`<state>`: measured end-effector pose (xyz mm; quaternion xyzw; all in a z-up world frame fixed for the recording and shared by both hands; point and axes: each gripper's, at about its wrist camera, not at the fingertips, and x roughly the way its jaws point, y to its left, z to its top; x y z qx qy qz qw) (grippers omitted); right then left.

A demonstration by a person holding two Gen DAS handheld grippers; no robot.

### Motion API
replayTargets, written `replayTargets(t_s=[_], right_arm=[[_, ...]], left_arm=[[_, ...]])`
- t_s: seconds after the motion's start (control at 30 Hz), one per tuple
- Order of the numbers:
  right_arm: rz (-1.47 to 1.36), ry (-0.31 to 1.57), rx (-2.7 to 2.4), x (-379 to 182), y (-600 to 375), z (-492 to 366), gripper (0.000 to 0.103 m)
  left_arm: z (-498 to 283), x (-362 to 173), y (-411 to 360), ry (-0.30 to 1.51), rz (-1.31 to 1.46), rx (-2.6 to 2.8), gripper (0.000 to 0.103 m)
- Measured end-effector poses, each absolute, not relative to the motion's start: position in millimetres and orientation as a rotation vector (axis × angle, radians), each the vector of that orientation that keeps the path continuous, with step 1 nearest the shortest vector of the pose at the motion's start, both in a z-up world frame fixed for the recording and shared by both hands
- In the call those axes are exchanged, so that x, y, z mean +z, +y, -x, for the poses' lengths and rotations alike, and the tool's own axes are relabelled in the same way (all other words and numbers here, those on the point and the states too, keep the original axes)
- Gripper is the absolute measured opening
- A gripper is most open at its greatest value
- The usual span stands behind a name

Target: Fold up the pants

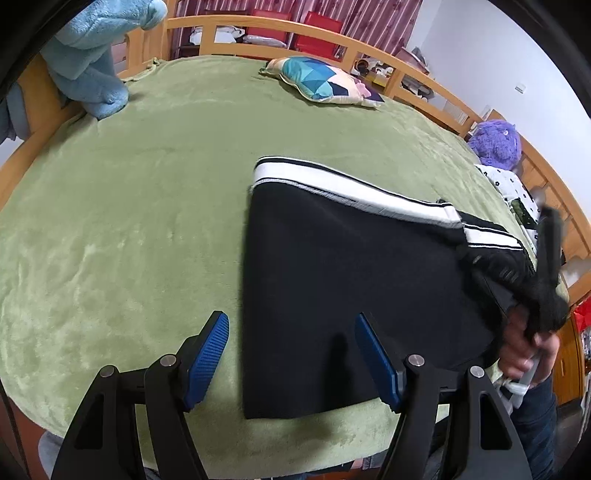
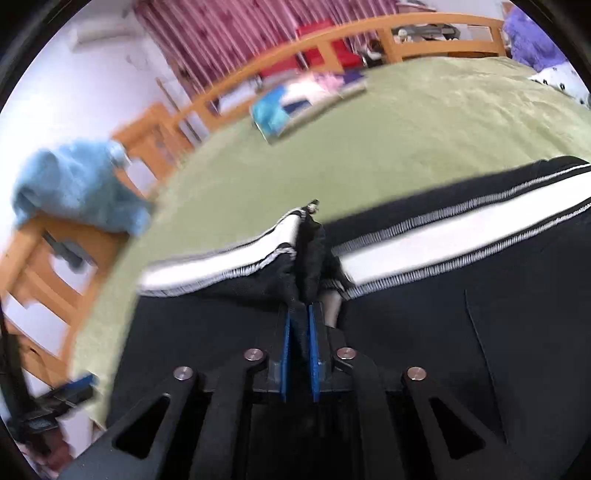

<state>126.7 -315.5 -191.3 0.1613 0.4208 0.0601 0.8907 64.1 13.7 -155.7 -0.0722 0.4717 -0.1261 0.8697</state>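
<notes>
Black pants (image 1: 351, 288) with a white side stripe lie folded on the green bedspread (image 1: 129, 221). My left gripper (image 1: 291, 328) is open and empty, hovering over the pants' near left edge. My right gripper (image 2: 300, 314) is shut on a bunched fold of the pants (image 2: 443, 332), lifting it off the bed. In the left wrist view the right gripper (image 1: 546, 258) shows at the right, held by a hand, with black cloth hanging from it. The right wrist view is blurred by motion.
A patchwork pillow (image 1: 325, 81) lies at the far side of the bed. A blue plush (image 1: 88, 62) sits far left, a purple plush (image 1: 496, 142) and dotted cloth far right. A wooden rail (image 1: 295, 31) rings the bed.
</notes>
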Motion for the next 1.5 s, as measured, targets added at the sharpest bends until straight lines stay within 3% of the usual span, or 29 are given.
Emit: replayTargets(t_s=[0.13, 0.17, 0.2, 0.23, 0.33, 0.43, 0.6, 0.7, 0.93, 1.5], right_arm=[[-0.209, 0.982, 0.143, -203.6, -300.9, -117.5, 0.031], [-0.233, 0.947, 0.141, -196.3, -306.8, -104.1, 0.037], [-0.252, 0.912, 0.131, -189.9, -312.7, -91.7, 0.053], [-0.258, 0.880, 0.115, -183.9, -318.4, -78.8, 0.060], [-0.238, 0.787, 0.009, -170.0, -339.5, -42.4, 0.059], [-0.203, 0.824, -0.117, -166.3, -376.0, -18.5, 0.048], [-0.315, 0.801, -0.368, -172.9, -465.0, 19.6, 0.037], [-0.400, 0.837, -0.419, -185.0, -506.3, 34.1, 0.037], [-0.481, 0.832, -0.424, -202.5, -542.4, 26.2, 0.054], [-0.569, 0.795, -0.334, -226.0, -587.5, -42.5, 0.072]], left_arm=[[-67.6, -163.7, 14.7, 0.980, 0.161, -0.259, 0.069], [-67.2, -165.1, 15.6, 0.966, 0.162, -0.255, 0.069], [-67.5, -165.9, 16.2, 0.958, 0.161, -0.249, 0.068], [-69.0, -166.8, 16.7, 0.953, 0.159, -0.246, 0.068], [-77.2, -168.2, 14.7, 0.947, 0.140, -0.244, 0.068], [-92.4, -173.9, 11.9, 0.974, 0.126, -0.247, 0.068], [-116.6, -190.0, 6.5, 1.045, 0.143, -0.248, 0.068], [-126.1, -201.0, 2.8, 1.087, 0.137, -0.258, 0.068], [-137.3, -207.8, -3.0, 1.112, 0.130, -0.255, 0.069], [-169.3, -214.5, -10.0, 1.099, 0.101, -0.305, 0.074]])
